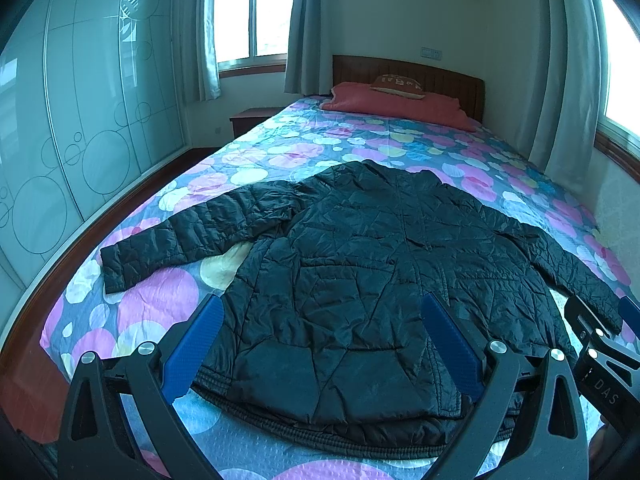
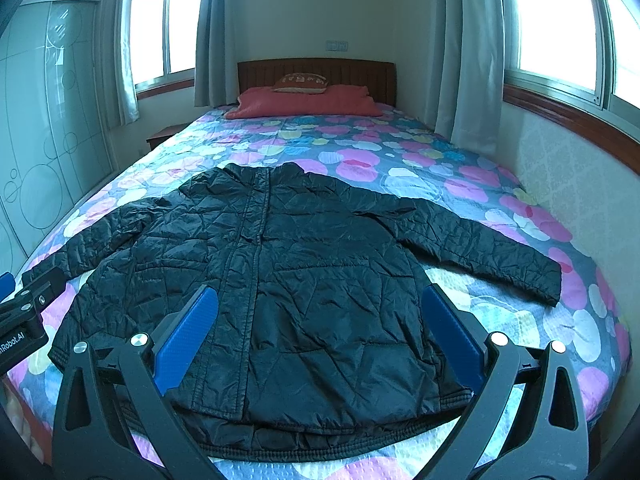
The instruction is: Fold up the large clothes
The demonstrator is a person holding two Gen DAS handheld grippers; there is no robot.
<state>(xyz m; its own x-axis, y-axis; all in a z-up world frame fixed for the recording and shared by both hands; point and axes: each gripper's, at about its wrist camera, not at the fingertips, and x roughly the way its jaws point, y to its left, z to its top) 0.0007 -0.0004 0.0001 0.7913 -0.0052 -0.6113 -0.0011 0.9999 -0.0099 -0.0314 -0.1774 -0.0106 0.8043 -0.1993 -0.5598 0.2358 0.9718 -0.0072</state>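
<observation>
A black quilted jacket (image 1: 360, 280) is spread flat on the bed, front side up, near the foot edge. Its bottom hem is laid along the foot edge and its collar is pointed toward the headboard. The zipper strip (image 2: 252, 248) is seen running up the middle. Both sleeves are stretched out to the sides: one sleeve (image 1: 180, 236) is reached toward the wardrobe-side edge of the bed, and the other sleeve (image 2: 492, 248) is reached toward the wall-side edge.

The left gripper (image 1: 320, 320) is held over the hem of the jacket. Its two blue fingers (image 1: 196, 344) are spread wide apart, and nothing is held between them. The right gripper (image 2: 320, 316) is held over the hem too, a bit closer to the wall side. Its blue fingers (image 2: 188, 336) are also spread wide apart, with nothing held.

The jacket is carried by a bedspread (image 2: 400, 168) covered in pink, yellow and white circles. A red blanket (image 2: 304, 102) is folded at the head edge, and a small brown pillow (image 2: 300, 82) is set on top of it. A wooden headboard (image 2: 360, 74) is seen behind them. A wardrobe with glass doors (image 1: 80, 120) is seen past one side edge, and curtains (image 2: 468, 60) and windows (image 2: 556, 20) are seen on the walls.
</observation>
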